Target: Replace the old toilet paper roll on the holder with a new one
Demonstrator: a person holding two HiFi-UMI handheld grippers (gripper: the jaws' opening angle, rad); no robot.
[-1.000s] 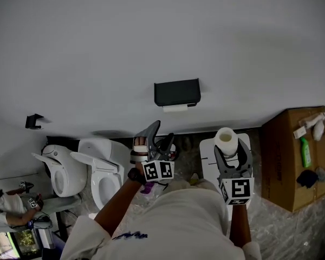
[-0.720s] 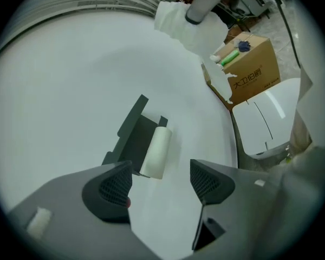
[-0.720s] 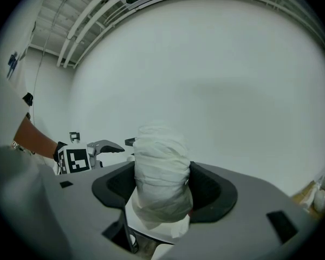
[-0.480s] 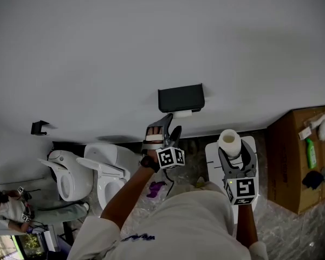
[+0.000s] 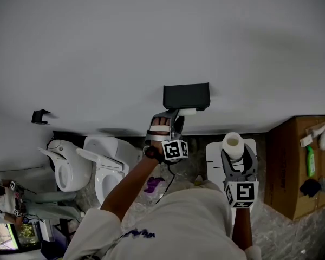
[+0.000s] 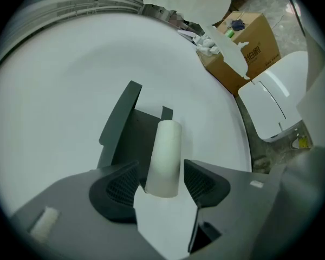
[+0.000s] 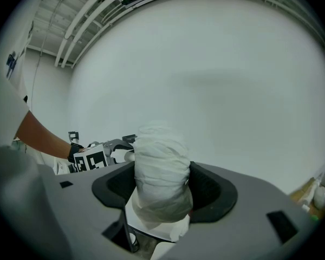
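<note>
- The left gripper [image 5: 171, 118] is at the black holder [image 5: 186, 96] on the far wall. Its jaws sit either side of the thin old roll [image 6: 163, 156] there. They have just been closing, and slim gaps remain.
- The right gripper [image 5: 237, 158], nearer and to the right, is clenched on the new roll [image 5: 233, 145].

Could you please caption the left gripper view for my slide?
Left gripper, jaws just closing, straddles the nearly spent roll on the black holder.
</note>
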